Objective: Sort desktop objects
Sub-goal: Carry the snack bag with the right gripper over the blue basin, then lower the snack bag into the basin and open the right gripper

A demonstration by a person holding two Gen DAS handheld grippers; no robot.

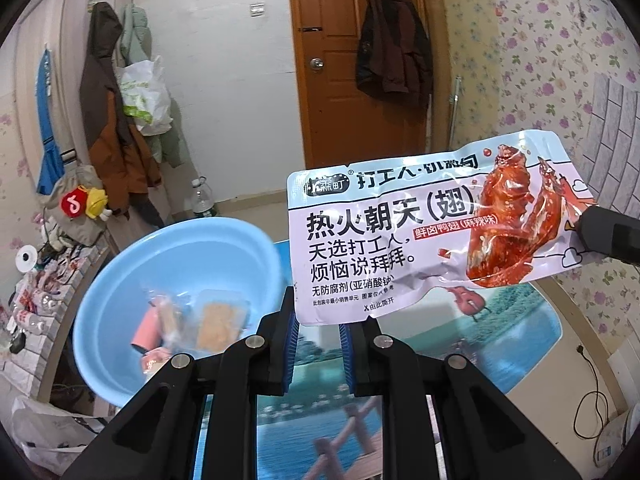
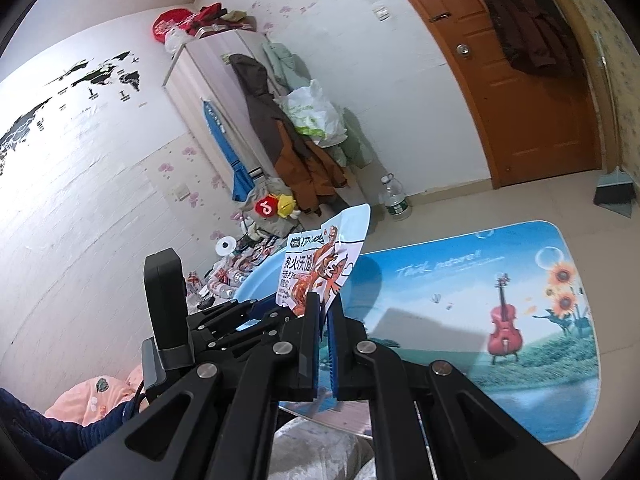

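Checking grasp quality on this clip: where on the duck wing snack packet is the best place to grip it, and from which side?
Grip the flat sealed margin at one short end, coming in edge-on from that end. The duck wing snack packet is bulged mid-body by its contents, while its borders are thin film. The right tongs pinch that end border in this way, and the packet hangs free in the air, tilted above the blue basin.

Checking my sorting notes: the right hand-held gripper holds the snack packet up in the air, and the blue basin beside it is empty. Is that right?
Not quite. The right hand-held gripper does hold the snack packet up, but the blue basin is not empty: the left wrist view shows several small wrapped snacks lying in it.
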